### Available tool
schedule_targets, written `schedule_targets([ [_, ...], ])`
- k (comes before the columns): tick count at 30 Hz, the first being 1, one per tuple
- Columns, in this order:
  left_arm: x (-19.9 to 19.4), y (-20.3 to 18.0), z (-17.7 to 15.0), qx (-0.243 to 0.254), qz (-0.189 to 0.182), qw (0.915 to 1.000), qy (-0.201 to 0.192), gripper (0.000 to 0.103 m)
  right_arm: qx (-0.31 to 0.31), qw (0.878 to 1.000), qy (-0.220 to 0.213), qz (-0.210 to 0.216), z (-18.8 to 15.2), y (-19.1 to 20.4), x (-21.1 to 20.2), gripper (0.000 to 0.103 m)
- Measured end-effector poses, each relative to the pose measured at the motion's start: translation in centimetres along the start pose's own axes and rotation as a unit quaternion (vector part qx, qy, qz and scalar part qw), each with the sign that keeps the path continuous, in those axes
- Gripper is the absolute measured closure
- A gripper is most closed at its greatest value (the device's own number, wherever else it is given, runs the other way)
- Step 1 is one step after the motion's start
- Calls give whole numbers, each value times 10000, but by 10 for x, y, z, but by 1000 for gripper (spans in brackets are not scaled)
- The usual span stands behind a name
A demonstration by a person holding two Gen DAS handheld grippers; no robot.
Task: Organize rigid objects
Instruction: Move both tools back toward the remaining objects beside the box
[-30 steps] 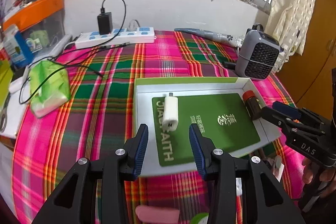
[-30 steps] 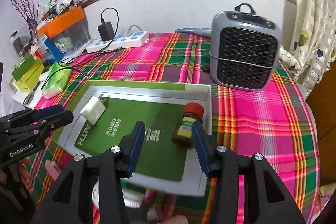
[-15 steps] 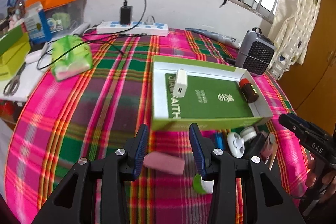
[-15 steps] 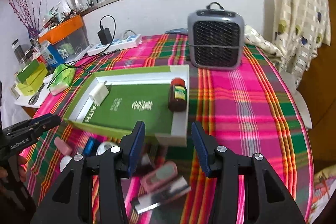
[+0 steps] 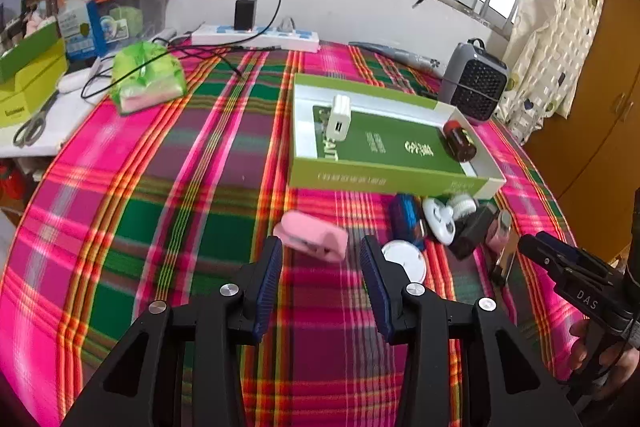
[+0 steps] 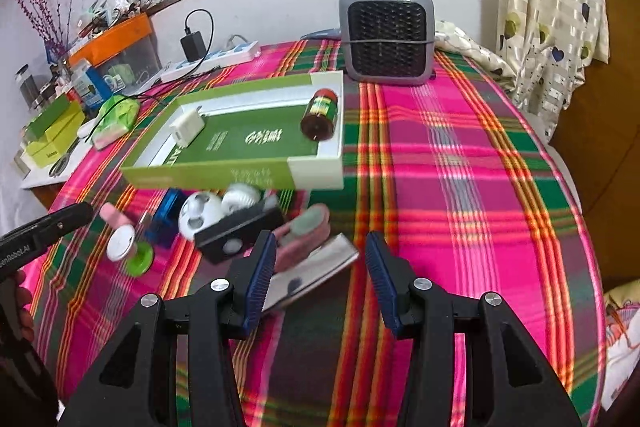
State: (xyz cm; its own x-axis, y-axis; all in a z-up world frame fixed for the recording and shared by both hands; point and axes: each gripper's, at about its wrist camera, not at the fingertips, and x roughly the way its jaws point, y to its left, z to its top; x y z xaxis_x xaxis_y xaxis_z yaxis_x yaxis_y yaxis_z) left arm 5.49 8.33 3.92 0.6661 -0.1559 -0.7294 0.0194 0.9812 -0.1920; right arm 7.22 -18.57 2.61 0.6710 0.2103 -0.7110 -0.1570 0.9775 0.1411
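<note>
A shallow green and white box (image 5: 384, 179) (image 6: 316, 171) lies on the plaid cloth and holds a white charger (image 5: 339, 118) (image 6: 187, 125) and a brown bottle (image 5: 460, 141) (image 6: 320, 114). Loose items lie in front of it: a pink clip (image 5: 312, 235) (image 6: 113, 215), a blue block (image 5: 404, 215) (image 6: 163, 214), a white round gadget (image 5: 438, 217) (image 6: 200, 214), a black box (image 6: 236, 233), a pink item (image 6: 304, 231), a metal plate (image 6: 316, 269). My left gripper (image 5: 320, 279) is open, just short of the pink clip. My right gripper (image 6: 320, 275) is open above the metal plate.
A grey heater (image 5: 476, 87) (image 6: 386, 35) stands behind the box. A power strip with charger (image 5: 256, 35), a green packet (image 5: 146, 79), scissors (image 5: 32, 127) and boxes (image 5: 28, 75) crowd the far left. A curtain (image 6: 548, 7) hangs at the right.
Both grippers have pulled back from over the box toward the near side. The loose items in front of the box have come into view. Both stay open.
</note>
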Motion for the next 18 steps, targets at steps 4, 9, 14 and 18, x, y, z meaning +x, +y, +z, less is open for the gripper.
schedule_targets([
  [4,2,2,-8,-19,1,10000,72,63,-26,9999,98,7,-6,9,4,55],
  [9,7,1,-17,22,51,9998,176,63,144,9992,253,-264,-10,12,13,54],
  [14,9,-2,-23,70,-64,9996,265,63,215,9979,377,-480,-12,13,21,45],
  [18,8,-6,-23,133,-169,9995,250,63,191,9973,403,-578,-9,16,26,45],
])
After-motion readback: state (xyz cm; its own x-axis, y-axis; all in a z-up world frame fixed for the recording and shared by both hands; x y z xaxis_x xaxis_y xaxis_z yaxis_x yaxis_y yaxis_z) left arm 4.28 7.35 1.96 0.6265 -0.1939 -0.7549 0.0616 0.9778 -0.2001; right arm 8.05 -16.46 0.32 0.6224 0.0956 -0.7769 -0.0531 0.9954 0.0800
